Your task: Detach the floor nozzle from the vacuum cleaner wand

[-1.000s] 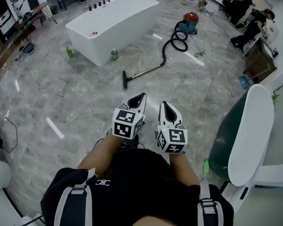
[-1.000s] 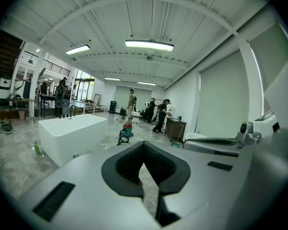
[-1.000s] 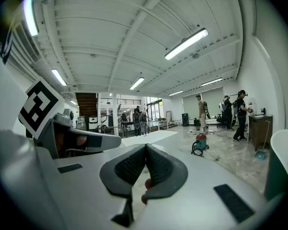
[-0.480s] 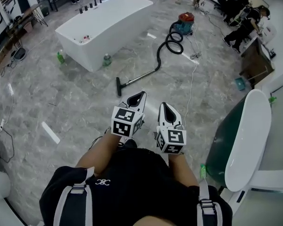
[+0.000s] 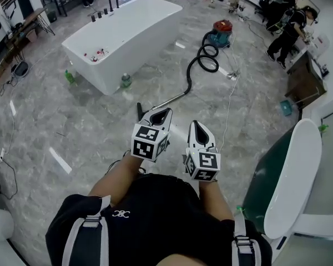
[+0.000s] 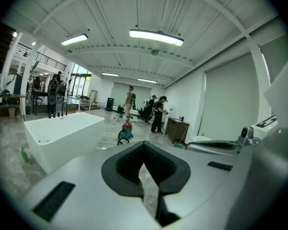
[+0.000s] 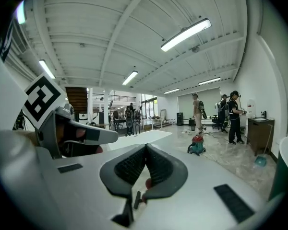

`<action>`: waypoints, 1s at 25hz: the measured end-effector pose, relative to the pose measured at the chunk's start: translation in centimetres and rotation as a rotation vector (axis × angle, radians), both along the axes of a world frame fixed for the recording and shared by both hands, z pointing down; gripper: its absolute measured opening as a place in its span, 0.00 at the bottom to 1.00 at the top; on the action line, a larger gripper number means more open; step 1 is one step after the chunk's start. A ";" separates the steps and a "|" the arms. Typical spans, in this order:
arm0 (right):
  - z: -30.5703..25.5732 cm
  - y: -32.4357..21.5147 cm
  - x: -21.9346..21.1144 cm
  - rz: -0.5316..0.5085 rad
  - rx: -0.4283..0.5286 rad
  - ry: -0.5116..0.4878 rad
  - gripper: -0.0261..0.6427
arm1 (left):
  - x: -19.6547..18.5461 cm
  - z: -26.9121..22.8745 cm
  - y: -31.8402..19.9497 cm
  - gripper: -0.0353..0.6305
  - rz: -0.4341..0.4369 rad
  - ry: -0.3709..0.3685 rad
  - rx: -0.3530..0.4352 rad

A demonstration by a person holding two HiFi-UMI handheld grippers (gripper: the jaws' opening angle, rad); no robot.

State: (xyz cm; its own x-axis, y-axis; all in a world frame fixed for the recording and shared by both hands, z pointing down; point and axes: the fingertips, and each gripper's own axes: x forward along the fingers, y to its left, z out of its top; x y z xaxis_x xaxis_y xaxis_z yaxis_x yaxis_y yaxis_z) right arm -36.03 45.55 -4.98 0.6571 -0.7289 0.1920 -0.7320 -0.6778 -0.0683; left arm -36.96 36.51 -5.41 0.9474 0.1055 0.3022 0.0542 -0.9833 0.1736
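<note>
The vacuum's black floor nozzle [image 5: 139,111] lies on the marble floor, joined to the metal wand [image 5: 169,99]. A black hose [image 5: 203,60] runs from the wand to the red and teal canister [image 5: 222,29] [image 6: 126,133] [image 7: 197,144]. My left gripper [image 5: 165,112] [image 6: 144,145] is shut and empty; in the head view its tip overlaps the wand just right of the nozzle, held well above the floor. To its right, my right gripper [image 5: 195,124] [image 7: 146,147] is also shut with nothing in it.
A white bathtub [image 5: 122,35] stands at the back left, with green bottles [image 5: 70,77] [image 5: 125,81] on the floor beside it. A green and white tub [image 5: 288,170] fills the right side. A cable [image 5: 228,101] trails across the floor. People [image 5: 288,24] stand at the back right.
Both grippers have travelled forward together, still shut. The nozzle, wand and canister now sit closer, and the nozzle has come right up to the left gripper's tip in the head view.
</note>
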 end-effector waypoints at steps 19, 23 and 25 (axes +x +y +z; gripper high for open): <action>3.7 -4.4 11.7 0.049 0.001 -0.096 0.04 | 12.8 2.7 -3.7 0.05 0.070 -0.041 0.034; 2.8 -6.1 16.7 0.031 0.008 -0.074 0.04 | 16.8 2.4 -5.1 0.05 0.058 -0.036 0.040; 2.1 -7.0 19.3 0.016 0.021 -0.067 0.04 | 18.9 2.2 -6.1 0.05 0.038 -0.034 0.040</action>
